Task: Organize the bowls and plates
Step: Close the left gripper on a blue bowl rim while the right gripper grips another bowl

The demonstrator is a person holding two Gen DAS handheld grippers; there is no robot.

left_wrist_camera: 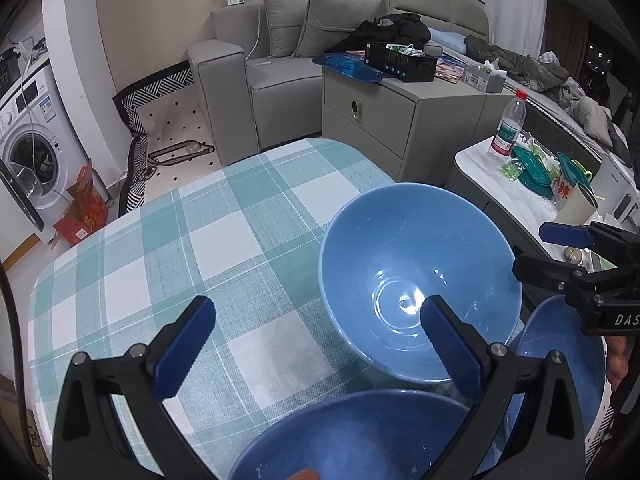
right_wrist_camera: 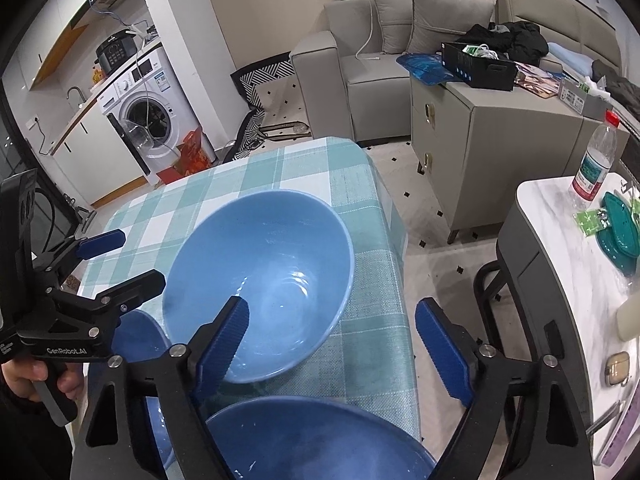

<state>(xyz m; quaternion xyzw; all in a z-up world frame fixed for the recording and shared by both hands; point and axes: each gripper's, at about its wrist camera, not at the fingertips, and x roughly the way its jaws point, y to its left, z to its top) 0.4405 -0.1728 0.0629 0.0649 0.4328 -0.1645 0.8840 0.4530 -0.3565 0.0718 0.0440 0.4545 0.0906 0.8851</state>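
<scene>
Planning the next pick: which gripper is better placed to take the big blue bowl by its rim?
Probably the right gripper: its open jaws straddle the big blue bowl's near rim. The left gripper is mostly over checked tablecloth.

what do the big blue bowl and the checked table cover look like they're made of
Blue bowl: probably glazed ceramic, since it is glossy with sharp light glints on the inside; hard plastic is possible. Table cover: woven fabric with a matte finish and a visible weave grain.

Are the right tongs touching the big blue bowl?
Cannot tell. In the right wrist view one pad overlaps the big blue bowl, with no clear gap or contact; the right tongs stand open.
</scene>
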